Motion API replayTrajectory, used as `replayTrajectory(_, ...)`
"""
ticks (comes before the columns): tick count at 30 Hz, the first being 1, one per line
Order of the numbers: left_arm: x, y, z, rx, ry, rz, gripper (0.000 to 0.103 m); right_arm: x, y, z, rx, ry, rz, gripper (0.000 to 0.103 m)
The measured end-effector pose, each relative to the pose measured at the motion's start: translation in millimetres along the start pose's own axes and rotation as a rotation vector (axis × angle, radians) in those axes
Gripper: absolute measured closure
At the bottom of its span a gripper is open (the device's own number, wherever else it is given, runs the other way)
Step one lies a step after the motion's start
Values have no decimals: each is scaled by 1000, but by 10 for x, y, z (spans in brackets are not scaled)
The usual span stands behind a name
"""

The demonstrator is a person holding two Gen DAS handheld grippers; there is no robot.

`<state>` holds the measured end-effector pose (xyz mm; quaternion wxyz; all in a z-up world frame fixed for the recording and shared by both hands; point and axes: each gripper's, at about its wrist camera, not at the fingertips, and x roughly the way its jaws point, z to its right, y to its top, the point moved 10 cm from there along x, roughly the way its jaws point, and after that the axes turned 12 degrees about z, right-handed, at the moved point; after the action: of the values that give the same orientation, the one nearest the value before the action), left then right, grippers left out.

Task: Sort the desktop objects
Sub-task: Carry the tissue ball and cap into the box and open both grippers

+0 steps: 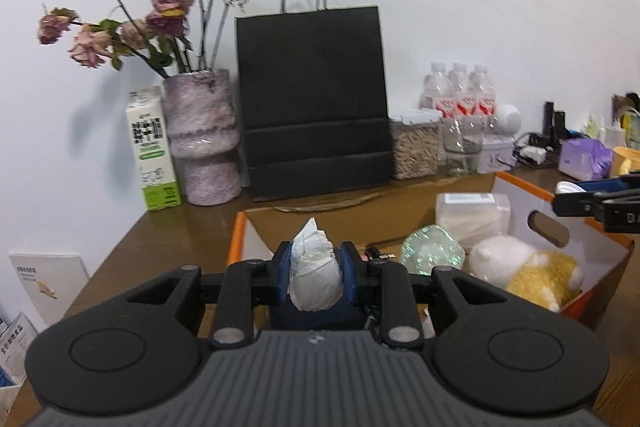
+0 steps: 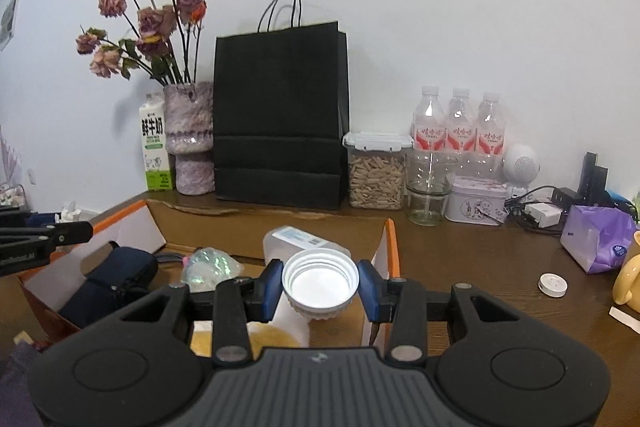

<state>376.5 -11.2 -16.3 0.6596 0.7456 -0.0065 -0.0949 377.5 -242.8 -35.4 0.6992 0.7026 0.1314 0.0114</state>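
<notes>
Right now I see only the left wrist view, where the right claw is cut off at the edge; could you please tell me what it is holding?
Observer: The right claw is shut on a white ribbed cap, with the cap's open side facing the camera.
Operator: Thank you. Is anything loose lying to the right of the box?
Observer: Yes, a small white round disc lies on the table right of the box, apart from it.
</notes>
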Motion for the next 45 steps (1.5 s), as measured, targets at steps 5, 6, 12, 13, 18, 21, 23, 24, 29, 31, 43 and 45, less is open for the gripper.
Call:
replayTrajectory(5, 74, -110, -18, 26, 39, -25, 21, 122, -134, 59, 12, -19, -38, 47)
replayTrajectory(6, 65, -100, -45, 30, 58, -15, 14, 114, -122, 65, 23, -9, -27, 41)
replayTrajectory(12, 40, -47, -142, 30, 111, -1, 0, 32, -40, 49, -5, -36, 25, 10)
replayTrajectory(13, 43, -52, -149, 32, 116, -6, 0, 26, -35, 46, -2, -36, 25, 10)
replayTrajectory(18, 38, -48, -151, 38, 120, -12, 0, 12, -38, 39, -6, -40, 17, 10)
replayTrajectory(21, 35, -56, -148, 43, 127, -18, 0, -18, -5, 9, -17, -37, 29, 10)
replayTrajectory(23, 22, -42, -155, 42, 132, -13, 0, -42, 28, -9, -24, -35, 42, 10)
replayTrajectory(24, 14, -32, -157, 43, 134, -10, 0, -56, 42, -21, -30, -34, 49, 10)
replayTrajectory(29, -14, -11, -177, 45, 154, -14, 0, -99, 83, -74, -45, -32, 62, 10)
replayTrajectory(31, -35, 9, -191, 38, 159, -14, 0, -140, 109, -127, -57, -20, 69, 9)
replayTrajectory(43, -296, 243, -193, 34, 187, 44, 0, -492, 233, -531, -146, 19, 120, 3)
replayTrajectory(45, -338, 266, -199, 29, 191, 41, 0, -563, 233, -562, -142, 18, 117, 3)
